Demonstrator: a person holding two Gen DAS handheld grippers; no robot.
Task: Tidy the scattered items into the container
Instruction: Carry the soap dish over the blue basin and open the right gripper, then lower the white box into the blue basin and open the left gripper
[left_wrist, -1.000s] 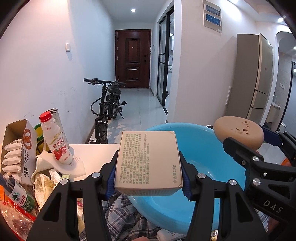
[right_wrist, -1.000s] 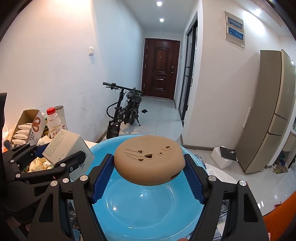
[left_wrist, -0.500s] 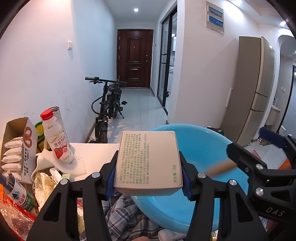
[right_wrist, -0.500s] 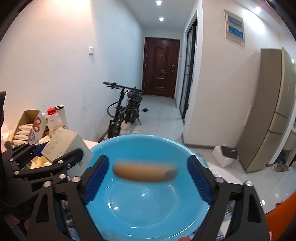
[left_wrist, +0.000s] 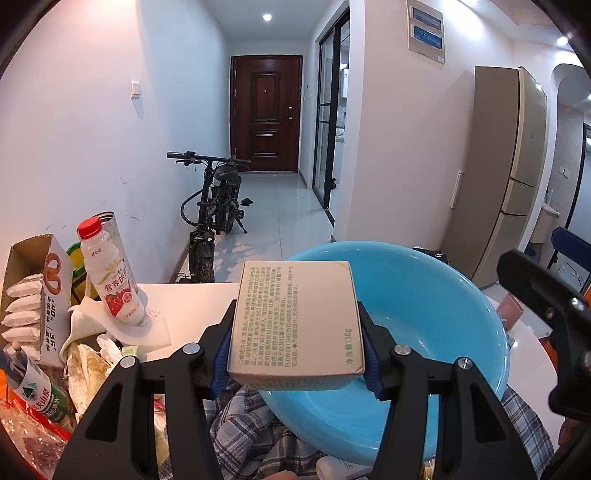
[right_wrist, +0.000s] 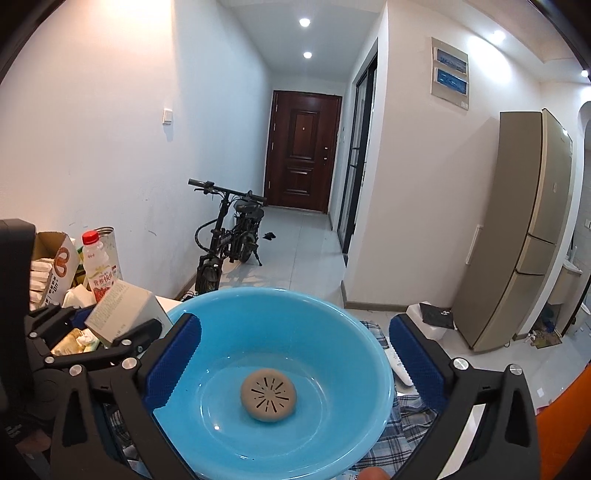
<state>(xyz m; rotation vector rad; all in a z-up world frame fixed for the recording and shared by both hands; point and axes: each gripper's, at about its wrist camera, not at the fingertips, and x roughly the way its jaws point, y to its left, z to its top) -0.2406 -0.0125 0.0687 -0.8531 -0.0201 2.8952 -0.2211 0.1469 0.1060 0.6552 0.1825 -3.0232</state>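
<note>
Right wrist view: right gripper (right_wrist: 291, 354) has its jaws opening wide with nothing between them, above the blue basin (right_wrist: 373, 350). On the basin's floor lies the tan round disc (right_wrist: 268, 395). At the basin's left rim, the left gripper (left_wrist: 295, 354) is clenched on a beige printed box (left_wrist: 297, 317). Left of the basin stands a red-capped milk bottle (left_wrist: 110, 284).

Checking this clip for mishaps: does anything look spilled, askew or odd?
Nothing spilled. The round tan plastic disc lies in the blue plastic basin, vent slots up. Only oddity: the red-capped strawberry milk bottle leans instead of standing upright, on white tissue.
</note>
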